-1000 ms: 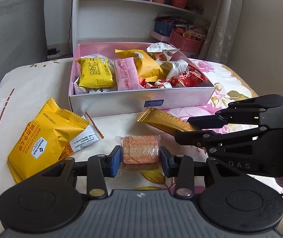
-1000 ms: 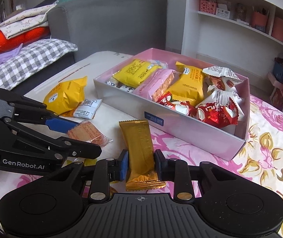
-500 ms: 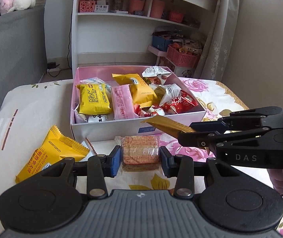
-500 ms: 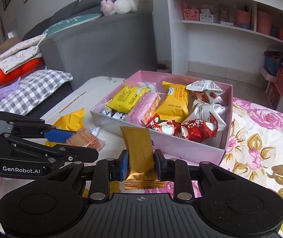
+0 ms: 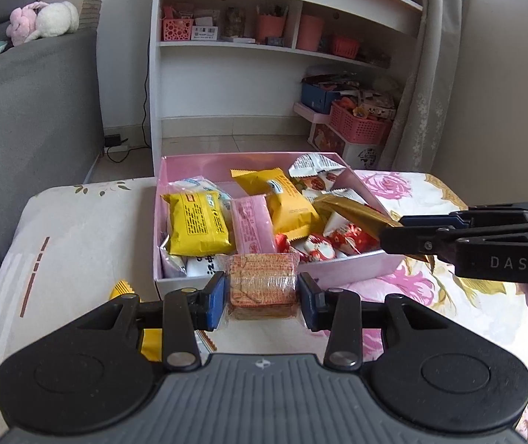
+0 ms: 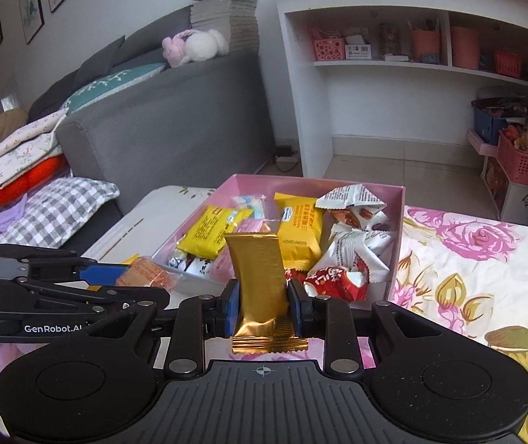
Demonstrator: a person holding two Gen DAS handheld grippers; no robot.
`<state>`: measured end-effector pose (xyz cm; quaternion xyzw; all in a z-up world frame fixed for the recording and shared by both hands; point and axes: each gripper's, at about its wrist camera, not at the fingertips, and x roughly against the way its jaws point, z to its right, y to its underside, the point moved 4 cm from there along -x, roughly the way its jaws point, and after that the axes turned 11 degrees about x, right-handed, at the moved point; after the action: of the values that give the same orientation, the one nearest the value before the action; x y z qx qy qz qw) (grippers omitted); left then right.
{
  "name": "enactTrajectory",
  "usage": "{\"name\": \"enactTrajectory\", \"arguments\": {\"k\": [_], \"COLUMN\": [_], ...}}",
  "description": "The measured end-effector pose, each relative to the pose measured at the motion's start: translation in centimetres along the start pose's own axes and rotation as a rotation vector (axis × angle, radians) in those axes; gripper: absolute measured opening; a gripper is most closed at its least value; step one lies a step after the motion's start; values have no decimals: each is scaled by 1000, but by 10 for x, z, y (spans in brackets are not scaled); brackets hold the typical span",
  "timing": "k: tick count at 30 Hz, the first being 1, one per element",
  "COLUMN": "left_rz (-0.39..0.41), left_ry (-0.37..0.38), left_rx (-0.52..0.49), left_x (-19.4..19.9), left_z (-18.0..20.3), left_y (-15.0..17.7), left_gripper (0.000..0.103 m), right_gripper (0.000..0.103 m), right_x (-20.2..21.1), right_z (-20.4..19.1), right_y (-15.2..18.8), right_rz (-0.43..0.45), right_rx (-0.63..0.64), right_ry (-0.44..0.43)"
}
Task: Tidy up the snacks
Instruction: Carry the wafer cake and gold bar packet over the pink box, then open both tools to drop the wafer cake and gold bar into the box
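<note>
My left gripper (image 5: 262, 294) is shut on a clear-wrapped cracker pack (image 5: 262, 283), held above the near wall of the pink box (image 5: 352, 272). My right gripper (image 6: 263, 307) is shut on a gold bar packet (image 6: 258, 273), lifted just in front of the same pink box (image 6: 399, 222). In the left wrist view the right gripper (image 5: 397, 231) reaches in from the right, and the gold bar packet (image 5: 352, 212) hangs over the box's right side. The left gripper (image 6: 123, 281) with the cracker pack (image 6: 145, 273) shows at the left of the right wrist view. Several snack packs fill the box.
A yellow snack pack (image 5: 131, 292) lies on the cloth-covered table (image 5: 79, 236) left of the box, mostly hidden behind my left gripper. A grey sofa (image 6: 160, 122) stands to the left. White shelves (image 5: 275, 74) and pink baskets (image 5: 360, 125) stand behind the table.
Both grippers rose off the table with their packs and moved toward the box. The gold bar now hangs over the box's right part; the cracker pack is at its near wall.
</note>
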<state>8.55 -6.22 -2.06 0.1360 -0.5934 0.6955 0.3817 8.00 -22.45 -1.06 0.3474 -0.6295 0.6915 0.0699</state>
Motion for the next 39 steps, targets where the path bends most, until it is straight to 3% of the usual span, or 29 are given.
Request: {"name": "enactTrajectory", "arguments": {"k": [8,14,29,31,35,39], "left_rz": [51,43,5,11,43,36], "left_ry": [-26,-14,-56,-53,-56,-65], "left_rx": [-14,58,44,41,37,30], "left_x": [-34,-65,-110,-108,-100,-92], "left_z": [-2,-11,-11,-10,-9,-9], "left_y": [-31,-54,-62,-61,-58,-55], "left_gripper": [38,38,39,43,68,73], "right_gripper": [27,27,27,30,43,46], "right_x": [-22,-39,-51,-48,-43,-43], "right_z": [20,33,49,49,47,45], "right_y": [-6,-2,4,4,0,0], "right_rz": [38,44,74,99,120,102], "right_rx": [-131,-200,-260,-268,-273,-264], "right_ry": [-30,-7,40,32,14,20]}}
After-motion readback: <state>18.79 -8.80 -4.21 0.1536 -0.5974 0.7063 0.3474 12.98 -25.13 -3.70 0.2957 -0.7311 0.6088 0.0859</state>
